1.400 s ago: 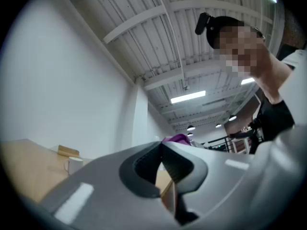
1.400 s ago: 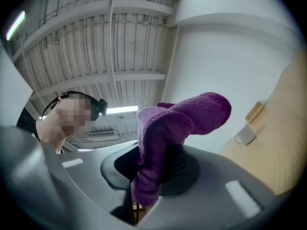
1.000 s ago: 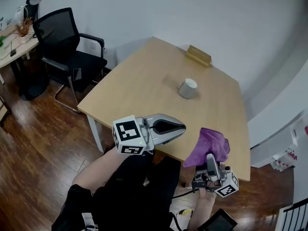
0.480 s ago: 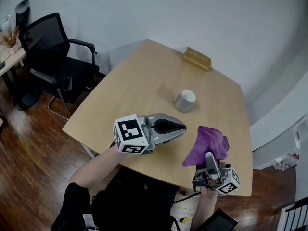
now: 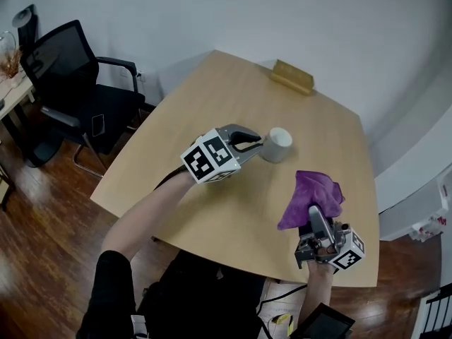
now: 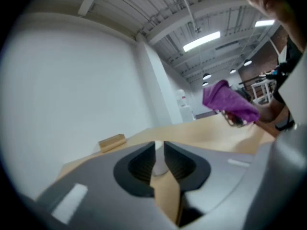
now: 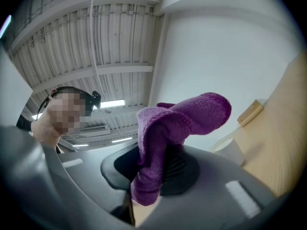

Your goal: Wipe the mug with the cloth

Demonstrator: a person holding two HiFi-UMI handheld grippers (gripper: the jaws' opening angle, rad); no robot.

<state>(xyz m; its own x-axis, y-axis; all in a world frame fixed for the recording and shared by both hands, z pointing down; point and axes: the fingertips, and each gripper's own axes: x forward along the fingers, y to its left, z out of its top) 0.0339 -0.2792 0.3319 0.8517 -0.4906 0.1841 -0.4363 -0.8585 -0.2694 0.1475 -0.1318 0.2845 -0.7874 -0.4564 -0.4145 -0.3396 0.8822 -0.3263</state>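
1. A white mug (image 5: 277,145) stands upright on a pale wooden surface (image 5: 212,104), on its far half and well clear of every edge.
2. The left hand-held gripper (image 5: 256,141) reaches across the surface, close to level. Its tips are just beside the mug's left side, and the head view does not settle whether they touch it.
3. Its jaws have just been opening and stand a narrow slit apart. In the left gripper view the mug shows through that slit, just ahead of the tips, and neither pad presses on it.
4. The right hand-held gripper (image 5: 311,217) is held over the near right part of the surface, tilted upward, its jaws clamped on a purple cloth (image 5: 314,195).
5. The cloth rises from the pinch in a bunched fold and flops over at the top. In the right gripper view a short tail hangs below the pads.
6. Cloth and mug are apart, with the cloth nearer the person and to the mug's right.
7. The person's bare left forearm (image 5: 145,214) stretches out over the near left edge of the surface.
8. A small wooden block (image 5: 292,77) lies at the far edge of the surface, beside the white wall (image 5: 282,13).
9. A black office chair (image 5: 78,69) stands on the dark wood floor (image 5: 42,210) to the left of the surface.
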